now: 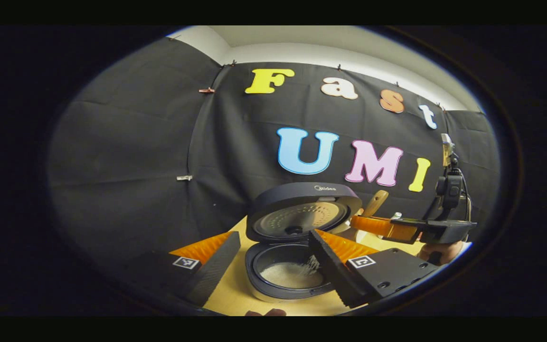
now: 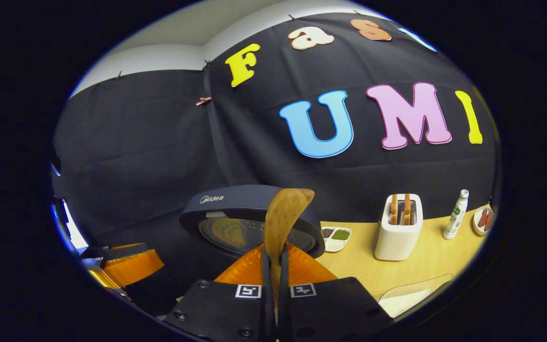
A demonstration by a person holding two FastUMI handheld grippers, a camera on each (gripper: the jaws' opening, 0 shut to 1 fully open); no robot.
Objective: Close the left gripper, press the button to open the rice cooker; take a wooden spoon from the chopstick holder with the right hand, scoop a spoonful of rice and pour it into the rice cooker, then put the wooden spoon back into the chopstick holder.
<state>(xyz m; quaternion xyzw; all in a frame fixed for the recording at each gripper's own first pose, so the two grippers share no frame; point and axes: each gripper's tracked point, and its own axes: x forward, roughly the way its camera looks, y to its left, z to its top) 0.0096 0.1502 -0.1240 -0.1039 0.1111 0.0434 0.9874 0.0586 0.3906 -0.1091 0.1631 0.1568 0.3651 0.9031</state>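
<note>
At the left of the left gripper view, the left gripper (image 1: pixel 273 259) hangs just above the table (image 1: pixel 228 297) with its fingers spread wide apart, grasping nothing. Between those fingers sits the rice cooker (image 1: pixel 297 242), its lid (image 1: pixel 303 211) swung up and standing open toward the wall. White rice (image 1: pixel 292 274) lies in the bottom of the dark inner pot, and a thin spill of grains hangs in the air just above it. Further right, the right gripper (image 1: pixel 363 223) reaches in level from the side, its fingertips beside the raised lid, with the wooden spoon (image 1: pixel 375 203) poking up at a slant from them; a hand (image 1: pixel 439 251) shows below the gripper's body.

At the far left of the right gripper view, part of the left gripper (image 2: pixel 121 266) shows low at the edge. In the middle, the right gripper (image 2: pixel 273 275) is clenched on the wooden spoon (image 2: pixel 284 218), both fingers pressed against its handle, the bowl of the spoon rising upright in front of the cooker's open lid (image 2: pixel 235 209). To the right on the table (image 2: pixel 425 270) stand a small divided dish (image 2: pixel 335 237), a white toaster (image 2: pixel 399 232) with two slices in it, a small bottle (image 2: pixel 456 214) and, at the edge, a plate (image 2: pixel 484 221). A pale bowl rim (image 2: pixel 416 292) shows at the lower right.
</note>
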